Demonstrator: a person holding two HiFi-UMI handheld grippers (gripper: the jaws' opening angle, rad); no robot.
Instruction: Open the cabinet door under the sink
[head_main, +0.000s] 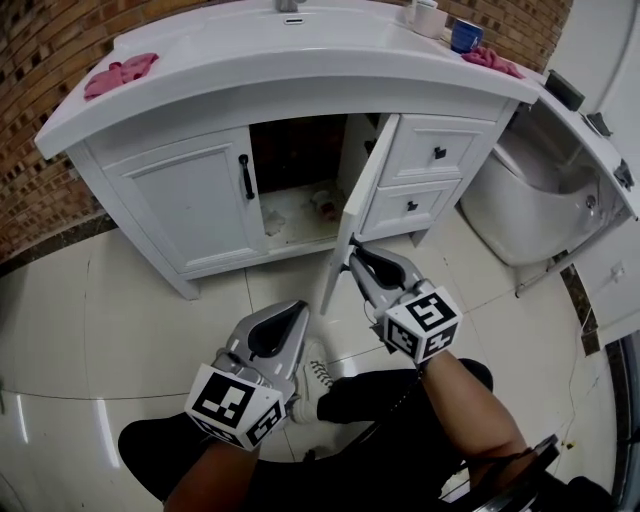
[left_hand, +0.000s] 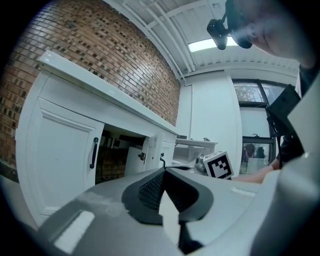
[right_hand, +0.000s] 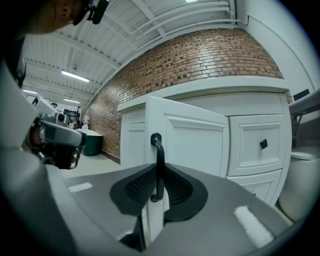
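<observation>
While the right gripper (head_main: 353, 256) clamps its black handle (right_hand: 157, 145), the cabinet door (head_main: 362, 195) under the sink stands swung open.

Item: white vanity cabinet. The right-hand door swings outward from beside two drawers (head_main: 430, 175) over the pale floor tiles (head_main: 130, 310), exposing a dark interior. The right jaws are clenched on that door's bar handle. The left gripper (head_main: 297, 309) is held low, nearer the person and apart from the cabinet, with its jaws pressed together on nothing. The left-hand door (head_main: 190, 205) is shut, with a black handle of its own (head_main: 246, 176). On the tabletop (head_main: 300, 45) are a pink cloth at the left end (head_main: 120, 72), another at the right (head_main: 490, 58), and a blue cup (head_main: 465, 35) beside a white cup (head_main: 428, 18). Markings: black-and-white square markers on the cubes (head_main: 232, 403), patterns rather than letters.
</observation>
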